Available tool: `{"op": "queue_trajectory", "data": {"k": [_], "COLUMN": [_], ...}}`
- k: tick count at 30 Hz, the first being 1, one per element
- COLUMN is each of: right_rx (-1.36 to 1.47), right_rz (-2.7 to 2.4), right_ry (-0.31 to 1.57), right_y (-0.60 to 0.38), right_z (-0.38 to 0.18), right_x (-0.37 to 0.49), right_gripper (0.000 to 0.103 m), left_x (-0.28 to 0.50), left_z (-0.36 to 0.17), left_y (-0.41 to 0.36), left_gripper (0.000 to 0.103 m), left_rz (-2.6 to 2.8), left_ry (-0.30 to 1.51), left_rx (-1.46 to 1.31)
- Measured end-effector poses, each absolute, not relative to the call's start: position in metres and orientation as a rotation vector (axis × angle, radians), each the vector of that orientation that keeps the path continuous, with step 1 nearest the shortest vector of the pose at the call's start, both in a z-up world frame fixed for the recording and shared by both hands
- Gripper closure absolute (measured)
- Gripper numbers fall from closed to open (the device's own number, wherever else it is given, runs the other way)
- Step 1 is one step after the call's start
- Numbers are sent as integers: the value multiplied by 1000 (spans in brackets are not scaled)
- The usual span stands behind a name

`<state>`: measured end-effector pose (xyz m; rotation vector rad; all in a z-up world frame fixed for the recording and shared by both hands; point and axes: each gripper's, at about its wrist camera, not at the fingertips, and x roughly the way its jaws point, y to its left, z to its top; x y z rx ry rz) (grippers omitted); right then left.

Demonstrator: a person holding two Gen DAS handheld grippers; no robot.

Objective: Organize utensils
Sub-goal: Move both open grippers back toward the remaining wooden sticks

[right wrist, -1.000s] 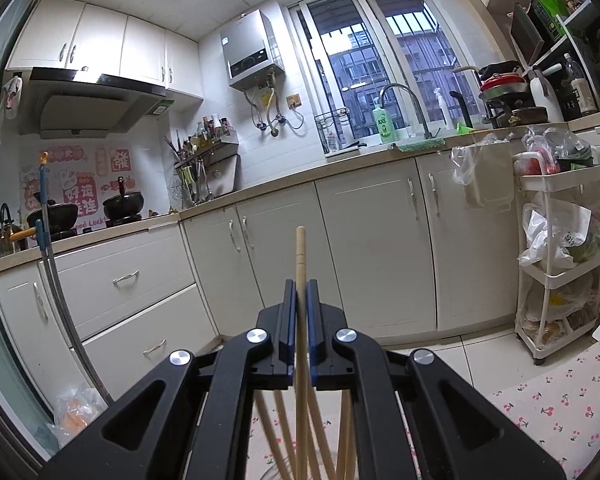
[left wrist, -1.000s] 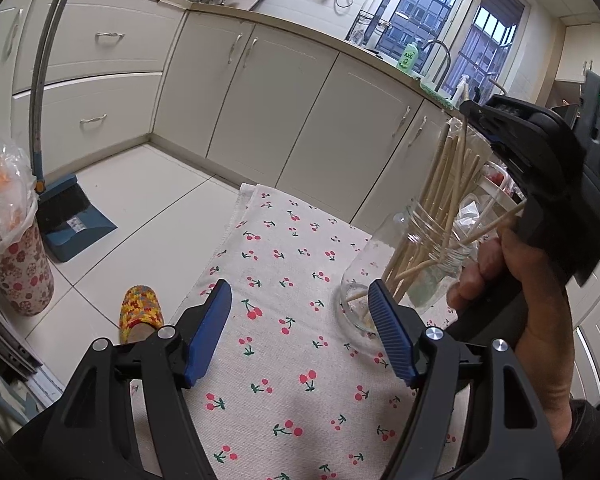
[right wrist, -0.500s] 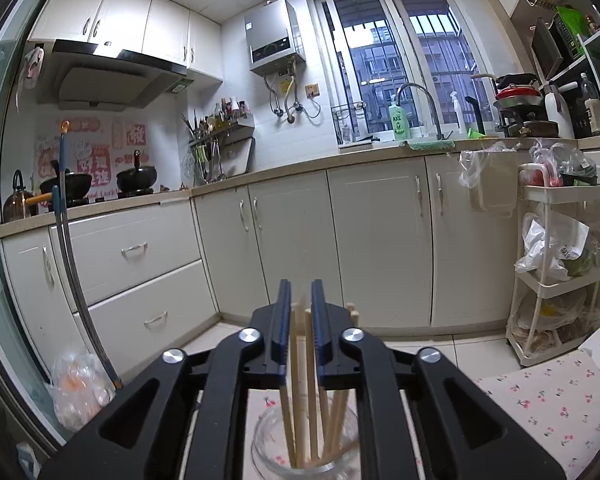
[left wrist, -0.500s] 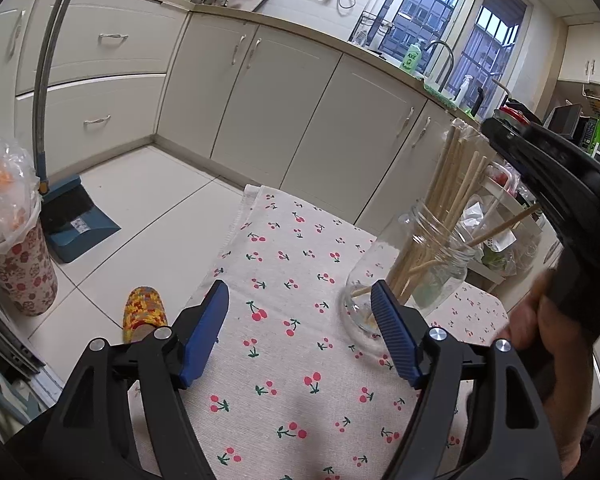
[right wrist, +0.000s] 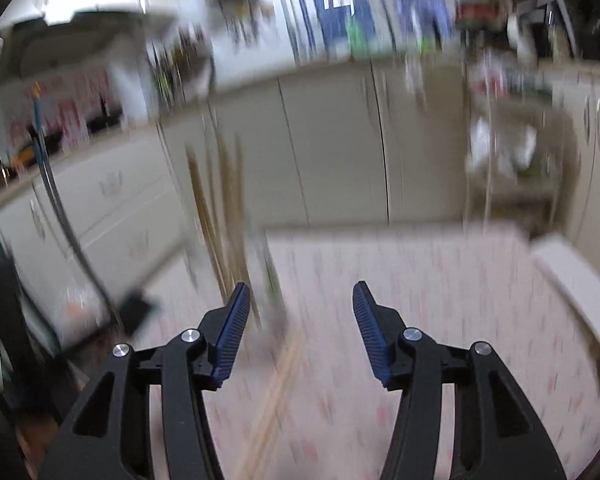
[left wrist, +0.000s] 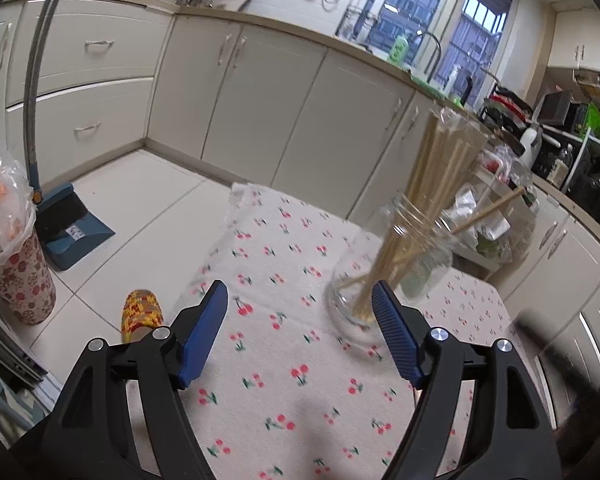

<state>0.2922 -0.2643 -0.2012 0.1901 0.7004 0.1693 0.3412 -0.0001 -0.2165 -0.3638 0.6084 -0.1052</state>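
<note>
1. Glass is what the jar (left wrist: 384,276) is made of – it stands on the cherry-print cloth (left wrist: 284,344) that covers the table, just ahead of the left gripper (left wrist: 300,312) and a little to its right.
2. Wooden chopsticks (left wrist: 440,168) fill the jar in a bundle that leans up and away; one chopstick (left wrist: 488,212) sticks out sideways over the rim, apart from the rest.
3. Left gripper: its blue pads (left wrist: 204,332) stand wide apart over the cloth, with nothing between them. The jar sits beyond the right-hand pad, not touched.
4. Right gripper (right wrist: 300,316): its jaws have just been opening and now stand apart – nothing is between them. This view is heavily blurred.
5. In the right wrist view the chopsticks show as pale streaks to the left of the gripper, and another pale stick-like streak (right wrist: 276,396) lies on the cloth below the jaws; what it is cannot be told.
6. On the tiled floor to the left stand a blue dustpan (left wrist: 74,228), a flowered bin with a plastic liner (left wrist: 16,268), and a patterned slipper (left wrist: 140,312) near the table edge.
</note>
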Motion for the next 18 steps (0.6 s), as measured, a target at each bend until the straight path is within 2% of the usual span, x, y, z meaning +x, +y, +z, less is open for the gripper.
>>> {"op": "queue_trajectory", "data": {"k": [5, 11, 18], "right_rx": [168, 38, 32], "right_rz": [217, 221, 222], "right_ry": [842, 954, 961], "right_y": [-253, -226, -241], "right_z": [-230, -242, -242], "right_x": [305, 325, 321], "right_gripper": [56, 57, 58], "left_x": [332, 325, 327], "left_z": [-211, -206, -208], "left_y": [-20, -28, -33], "left_gripper": [32, 29, 28], "left_rz": [-147, -156, -163], "left_ry": [655, 676, 706], "left_rx": [-308, -278, -269]}}
